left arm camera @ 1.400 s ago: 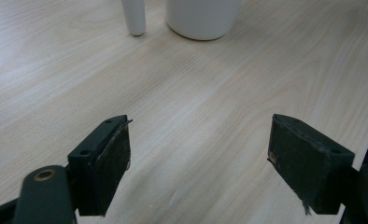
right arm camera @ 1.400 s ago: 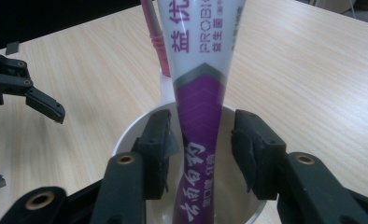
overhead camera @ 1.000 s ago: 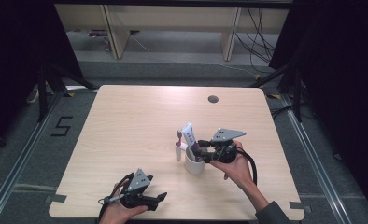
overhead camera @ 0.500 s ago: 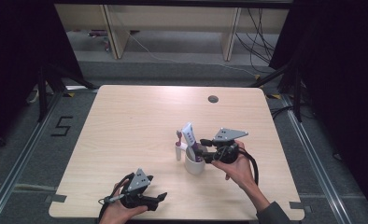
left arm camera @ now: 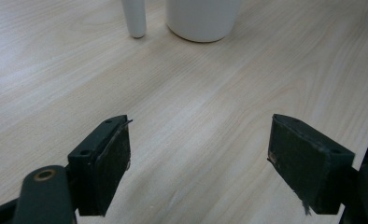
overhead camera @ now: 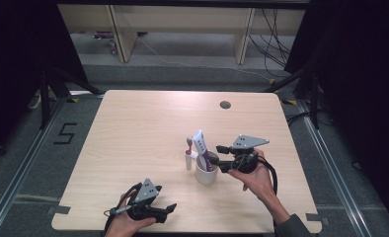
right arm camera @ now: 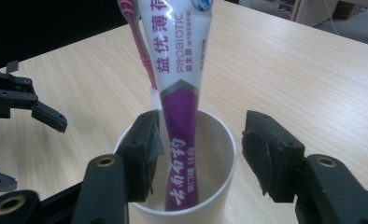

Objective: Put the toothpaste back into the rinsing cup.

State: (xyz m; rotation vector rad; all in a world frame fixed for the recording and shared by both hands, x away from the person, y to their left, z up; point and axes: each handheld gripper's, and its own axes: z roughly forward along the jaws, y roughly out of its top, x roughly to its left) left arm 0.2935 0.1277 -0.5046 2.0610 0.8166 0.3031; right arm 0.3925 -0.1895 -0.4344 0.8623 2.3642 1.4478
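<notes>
High view: a white cup (overhead camera: 206, 174) stood on the wooden table (overhead camera: 133, 128), right of centre and toward the near edge. A purple-and-white toothpaste tube (overhead camera: 202, 148) stood in the cup, cap end down, leaning up and to the left. A pink toothbrush (overhead camera: 189, 143) rose just beside the tube, and a small white upright holder (overhead camera: 188, 162) stood on the table touching or just left of the cup. The right gripper (overhead camera: 221, 158) was held level at the cup's right side, its jaws pointing left at the tube's lower part. The left gripper (overhead camera: 169, 213) rested near the table's front edge, well apart from the cup.

Left gripper view: the jaws stood wide with bare tabletop between them. The cup (left arm camera: 203, 18) and the holder (left arm camera: 134, 17) stood farther off at the top.

Right gripper view: the jaws stood apart, one on each side of the tube (right arm camera: 181, 88), above the cup's rim (right arm camera: 229, 149). They had just been opening; the left pad was close to the tube, the right pad clear of it. The toothbrush (right arm camera: 138, 37) stood behind the tube. The left gripper (right arm camera: 18, 100) appeared at the left edge.
</notes>
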